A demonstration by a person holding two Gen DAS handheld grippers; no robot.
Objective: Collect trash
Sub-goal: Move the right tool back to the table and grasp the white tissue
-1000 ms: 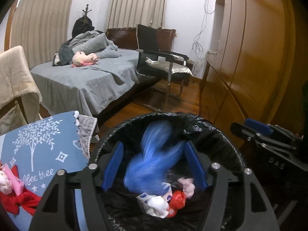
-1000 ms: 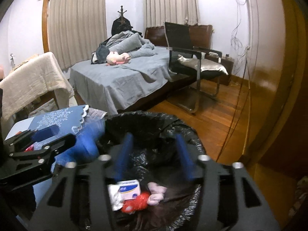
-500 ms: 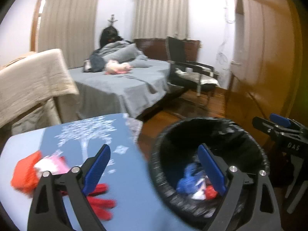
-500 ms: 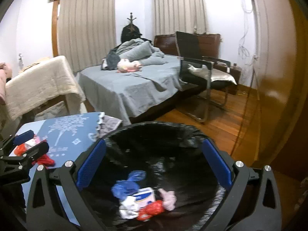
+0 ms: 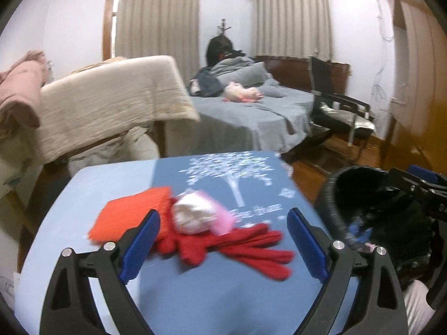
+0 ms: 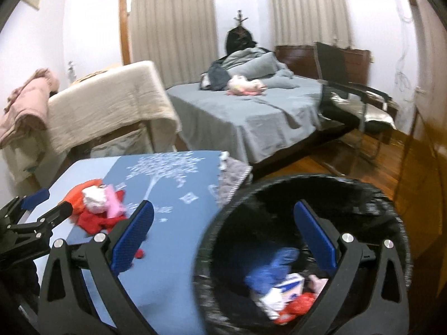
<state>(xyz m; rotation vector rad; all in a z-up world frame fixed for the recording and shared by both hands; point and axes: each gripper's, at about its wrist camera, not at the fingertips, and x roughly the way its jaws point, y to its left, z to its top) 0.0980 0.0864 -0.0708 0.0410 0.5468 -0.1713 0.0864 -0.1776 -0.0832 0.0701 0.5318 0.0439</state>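
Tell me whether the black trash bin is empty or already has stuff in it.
Not empty. The trash bin holds blue plastic, a small white carton and a red wrapper at its bottom.

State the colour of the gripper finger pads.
Blue pads, clearest in the left wrist view.
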